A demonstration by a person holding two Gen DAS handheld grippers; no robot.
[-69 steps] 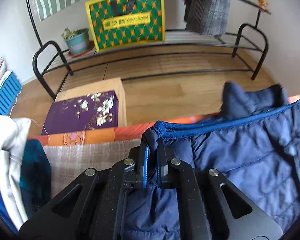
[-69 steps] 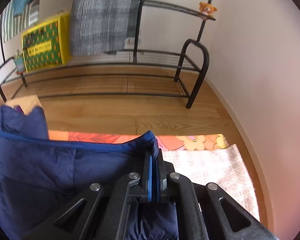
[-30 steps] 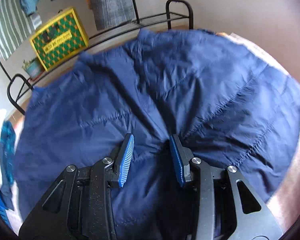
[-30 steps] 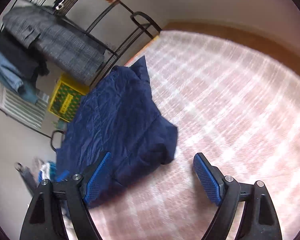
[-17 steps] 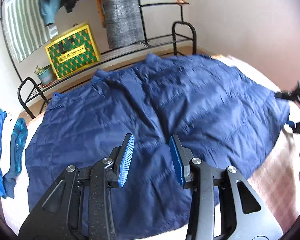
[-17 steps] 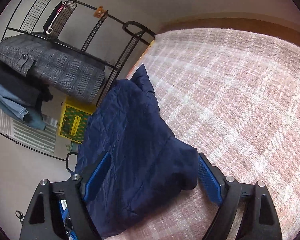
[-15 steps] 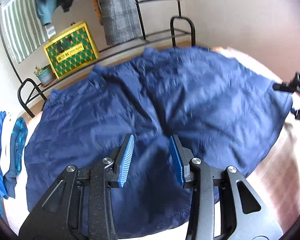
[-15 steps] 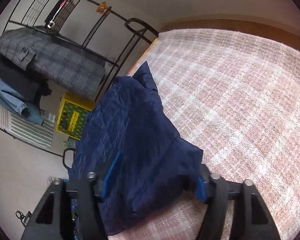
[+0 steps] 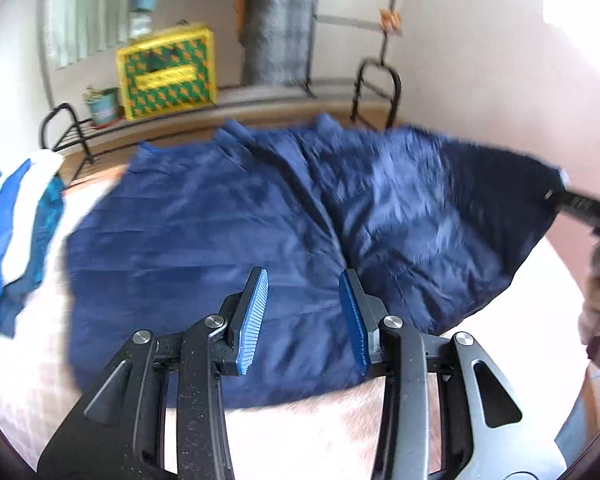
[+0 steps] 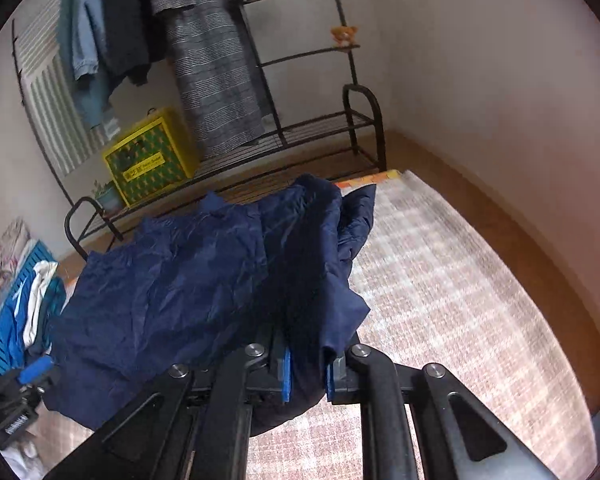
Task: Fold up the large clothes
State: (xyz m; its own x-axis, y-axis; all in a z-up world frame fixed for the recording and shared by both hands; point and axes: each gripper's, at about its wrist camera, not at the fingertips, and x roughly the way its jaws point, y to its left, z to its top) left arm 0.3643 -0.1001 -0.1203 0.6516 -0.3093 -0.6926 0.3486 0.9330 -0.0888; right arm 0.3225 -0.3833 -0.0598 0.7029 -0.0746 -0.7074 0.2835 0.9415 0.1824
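Now, at ten o'clock in the right wrist view, the yellow-green bag (image 10: 150, 156) sits on the rack's bottom shelf (image 10: 300, 136) beside a potted plant (image 10: 109, 196); its contents are hidden. The navy jacket (image 10: 188, 292) lies on the checked bedcover (image 10: 440, 300), long axis running seven to one o'clock, collar end toward the rack. The left tongs (image 9: 304, 312) hang partly apart above the jacket, nothing between them. The right tongs (image 10: 306, 374) are closing on the jacket's near corner, fabric bunched between the pads. A second ago they stood wide and empty; that edge now hangs lifted.
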